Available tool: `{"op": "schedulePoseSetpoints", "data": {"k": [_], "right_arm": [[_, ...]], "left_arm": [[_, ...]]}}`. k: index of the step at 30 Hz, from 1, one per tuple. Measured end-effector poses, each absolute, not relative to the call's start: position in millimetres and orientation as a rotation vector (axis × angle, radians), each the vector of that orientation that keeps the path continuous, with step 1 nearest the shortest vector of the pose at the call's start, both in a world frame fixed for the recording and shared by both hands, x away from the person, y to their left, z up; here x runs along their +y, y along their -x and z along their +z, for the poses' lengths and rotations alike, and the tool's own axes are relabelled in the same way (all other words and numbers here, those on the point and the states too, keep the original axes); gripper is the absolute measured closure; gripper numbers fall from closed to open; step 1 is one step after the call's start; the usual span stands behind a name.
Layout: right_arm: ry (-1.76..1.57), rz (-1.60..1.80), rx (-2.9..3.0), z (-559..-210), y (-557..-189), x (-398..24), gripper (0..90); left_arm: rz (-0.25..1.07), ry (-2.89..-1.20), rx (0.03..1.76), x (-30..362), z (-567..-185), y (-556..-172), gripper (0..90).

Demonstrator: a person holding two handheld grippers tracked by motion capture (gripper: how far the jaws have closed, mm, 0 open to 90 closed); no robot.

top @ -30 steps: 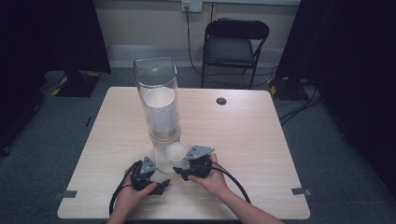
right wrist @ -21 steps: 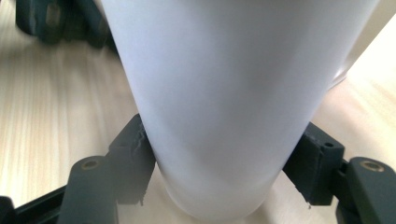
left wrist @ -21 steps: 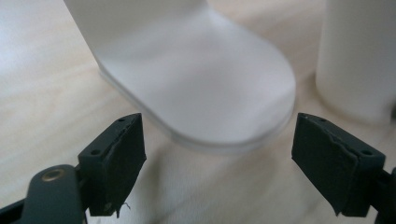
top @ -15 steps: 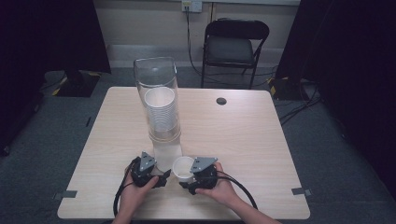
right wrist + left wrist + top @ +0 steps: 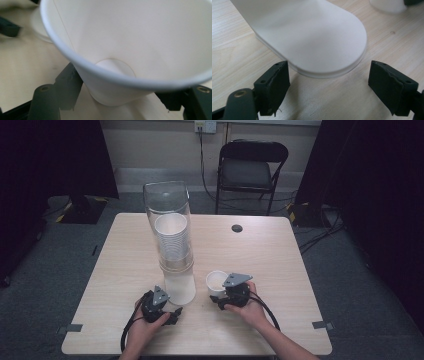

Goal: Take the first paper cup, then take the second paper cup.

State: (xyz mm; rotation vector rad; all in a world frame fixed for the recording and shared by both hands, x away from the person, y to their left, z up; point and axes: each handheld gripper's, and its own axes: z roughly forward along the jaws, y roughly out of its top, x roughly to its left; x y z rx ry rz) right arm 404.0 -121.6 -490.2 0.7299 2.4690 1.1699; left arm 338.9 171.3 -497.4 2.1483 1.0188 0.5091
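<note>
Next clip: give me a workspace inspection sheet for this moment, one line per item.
Surface: light wood-grain table, no spills seen.
Job's things: clear cup dispenser on a white base, holding stacked cups; one paper cup upright, out of the dispenser.
Clutter: small dark disc at the far edge.
Grippers: left gripper open at the base's edge; right gripper shut on the paper cup, jaws just closing.
Cables: black cable from the left gripper; others on the floor.
Surroundings: folding chair, grey carpet, dark curtains.
</note>
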Motion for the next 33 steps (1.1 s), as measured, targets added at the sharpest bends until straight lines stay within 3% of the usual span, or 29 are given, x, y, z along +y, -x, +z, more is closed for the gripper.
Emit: {"op": "schedulePoseSetpoints", "data": {"k": [11,24,33], "right_arm": [[-0.849,1.098,2.383,-486,-416,-147,16.0],[-0.894,1.116,2.383,-468,-391,-165,15.1],[-0.813,1.183,2.456,-459,-367,-147,18.4]], "left_arm": [[0.461,-2.109,1.052,173,-501,-339,15.8],[0.450,-2.121,1.040,175,-501,-339,14.8],[0.446,-2.126,1.035,176,-501,-339,14.7]]}}
